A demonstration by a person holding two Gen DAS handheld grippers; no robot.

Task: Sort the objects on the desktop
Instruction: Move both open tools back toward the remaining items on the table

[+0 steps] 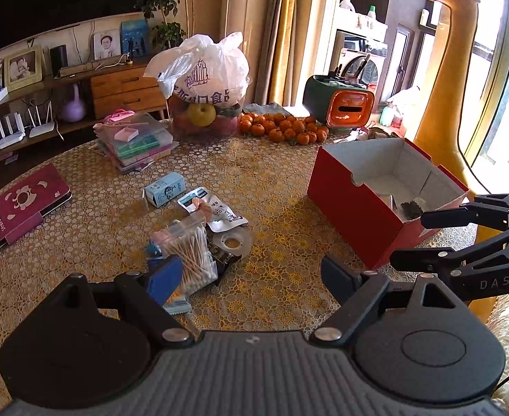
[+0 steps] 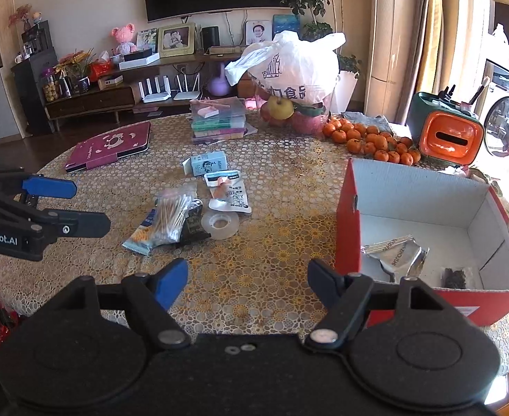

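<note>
Lying in a loose heap near the middle of the tabletop [image 2: 272, 180] are the things to sort: a clear bag of cotton swabs [image 2: 173, 216], a roll of clear tape [image 2: 220, 225] just beside it, a white printed sachet [image 2: 228, 194], a small pale blue carton [image 2: 207, 163] at the far end of the heap, and a blue-edged snack packet [image 2: 140, 239] partly under the swabs; the swabs overlap a dark packet whose label is too small to read. To the right stands an open red box [image 2: 346, 215] with a white inside, holding a crumpled silver pouch [image 2: 396, 253] and a small dark packet [image 2: 457, 277]; its near corner lies close to the tabletop's edge. A bare stretch of patterned cloth separates heap and box. The left gripper [image 1: 247, 274] hangs just short of the swabs, fingers wide apart and empty; the right gripper [image 2: 247, 275] sits over the open stretch, fingers likewise spread, one beside the box's near wall. Tangerines [image 2: 372, 140] crowd the far side.
</note>
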